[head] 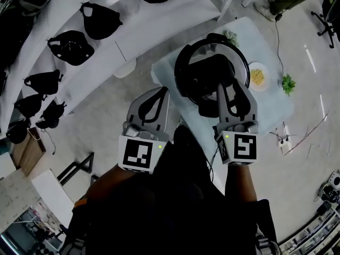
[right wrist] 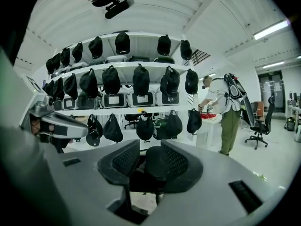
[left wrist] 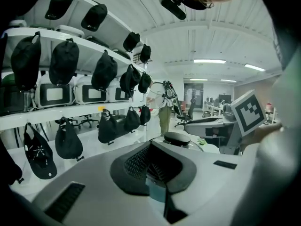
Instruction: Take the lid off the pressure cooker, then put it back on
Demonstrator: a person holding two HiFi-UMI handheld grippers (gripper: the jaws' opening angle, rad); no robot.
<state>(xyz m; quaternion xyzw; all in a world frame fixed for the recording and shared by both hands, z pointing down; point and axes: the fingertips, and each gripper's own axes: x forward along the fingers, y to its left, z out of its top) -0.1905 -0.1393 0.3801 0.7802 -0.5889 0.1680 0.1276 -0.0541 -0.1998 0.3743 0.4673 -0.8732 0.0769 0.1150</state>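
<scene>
**Two handheld grippers at a lidded pressure cooker**

Head view: A person is looking steeply down at both grippers. The pressure cooker [head: 179, 74] is standing on a low table [head: 268, 108] draped in pale blue cloth. Its lid [head: 208, 68] is sitting on top, round and dark-rimmed, with a black handle in the middle. The right gripper [head: 226, 88] is reaching over the lid, with its tips above that handle. The left gripper [head: 163, 91] is hanging just left of the cooker, off the table's edge, with its jaws meeting at the tips. A small plate [head: 257, 77] of yellowish food is lying beside the cooker. White shelves [head: 133, 31] holding black bags are running along the upper left.

Left gripper view: The left gripper's [left wrist: 157, 172] jaws are sitting closed with nothing gripped. The lid's black handle [left wrist: 176, 137] is showing just beyond them. A marker cube [left wrist: 248, 112] is showing at the right.

Right gripper view: The right gripper's [right wrist: 149, 174] jaws are standing apart. A dark rounded shape [right wrist: 154, 160], apparently the lid's handle, is showing in the gap. Contact is unclear. A standing person [right wrist: 226, 112] is working at the far right.
</scene>
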